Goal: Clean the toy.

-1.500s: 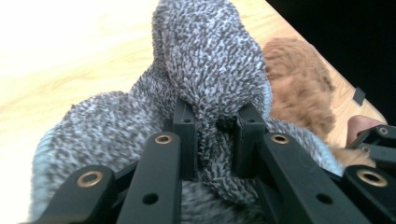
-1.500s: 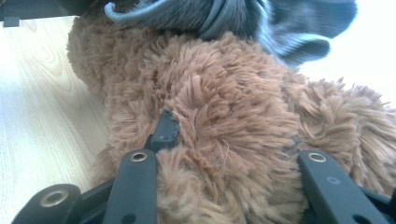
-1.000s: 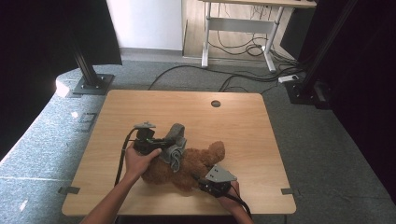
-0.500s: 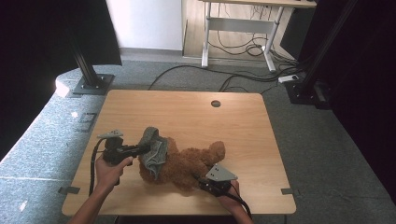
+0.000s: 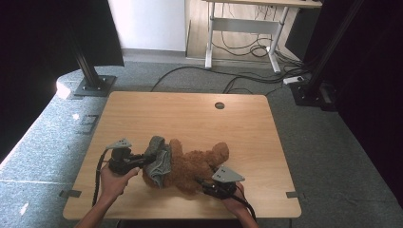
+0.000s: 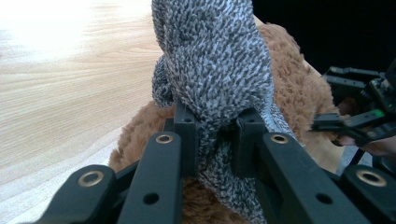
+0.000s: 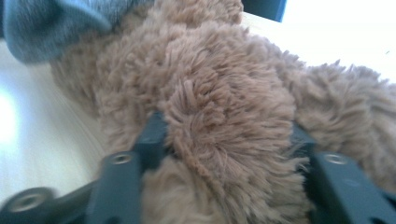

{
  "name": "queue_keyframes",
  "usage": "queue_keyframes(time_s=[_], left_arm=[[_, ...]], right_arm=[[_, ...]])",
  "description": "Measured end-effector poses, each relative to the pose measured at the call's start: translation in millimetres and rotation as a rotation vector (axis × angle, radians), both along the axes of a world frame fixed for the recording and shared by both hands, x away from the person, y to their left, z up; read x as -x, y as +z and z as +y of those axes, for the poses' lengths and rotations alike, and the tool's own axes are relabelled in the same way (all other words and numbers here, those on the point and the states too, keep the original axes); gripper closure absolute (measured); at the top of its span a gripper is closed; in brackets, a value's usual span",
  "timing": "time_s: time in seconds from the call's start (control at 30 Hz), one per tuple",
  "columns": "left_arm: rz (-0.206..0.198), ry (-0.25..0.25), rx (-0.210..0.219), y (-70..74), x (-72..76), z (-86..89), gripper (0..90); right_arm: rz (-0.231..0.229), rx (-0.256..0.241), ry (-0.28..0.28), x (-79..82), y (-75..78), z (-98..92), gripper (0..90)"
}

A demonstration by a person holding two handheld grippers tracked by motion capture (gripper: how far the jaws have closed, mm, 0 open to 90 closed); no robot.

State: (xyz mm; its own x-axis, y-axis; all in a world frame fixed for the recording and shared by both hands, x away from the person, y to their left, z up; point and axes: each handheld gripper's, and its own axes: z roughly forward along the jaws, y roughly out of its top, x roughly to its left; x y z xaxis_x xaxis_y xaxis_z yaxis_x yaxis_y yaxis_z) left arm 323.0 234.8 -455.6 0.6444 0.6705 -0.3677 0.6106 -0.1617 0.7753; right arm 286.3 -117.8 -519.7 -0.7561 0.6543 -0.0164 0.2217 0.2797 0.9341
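One brown teddy bear [image 5: 192,166] and one grey knitted garment [image 5: 159,161] lie near the table's [image 5: 190,114] front edge; two tools: left tool [image 5: 142,160], right tool [image 5: 204,183].

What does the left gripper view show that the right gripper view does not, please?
Left gripper view: its own black jaws pinch the grey knitted garment, and the other gripper sits farther off at the right edge. Right gripper view: its own jaws close around a rounded limb of the brown teddy bear, pressing into the fur. Both share the bear, some grey knit and the wooden table.
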Motion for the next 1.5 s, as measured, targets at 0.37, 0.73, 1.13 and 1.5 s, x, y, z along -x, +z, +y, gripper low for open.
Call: queue_keyframes(time_s=[0.37, 0.73, 1.13, 1.5], left_arm=[[-0.006, 0.0, 0.04, -12.2, 3.7, 3.8, 76.0], [-0.024, 0.034, 0.039, -16.1, -6.9, -3.6, 76.1], [-0.024, 0.094, 0.008, -9.7, -56.7, -13.2, 75.9], [-0.024, 0.099, 0.015, -8.5, -73.3, -26.3, 75.9]], right_arm=[[0.26, -0.146, -0.02, -7.5, -1.2, -22.5, 15.5], [0.206, -0.006, -0.087, -24.5, -6.7, 2.6, 46.1], [0.097, -0.015, -0.237, -62.8, -6.5, 9.8, 55.2], [0.039, -0.005, -0.287, -78.0, -9.5, 2.9, 53.8]])
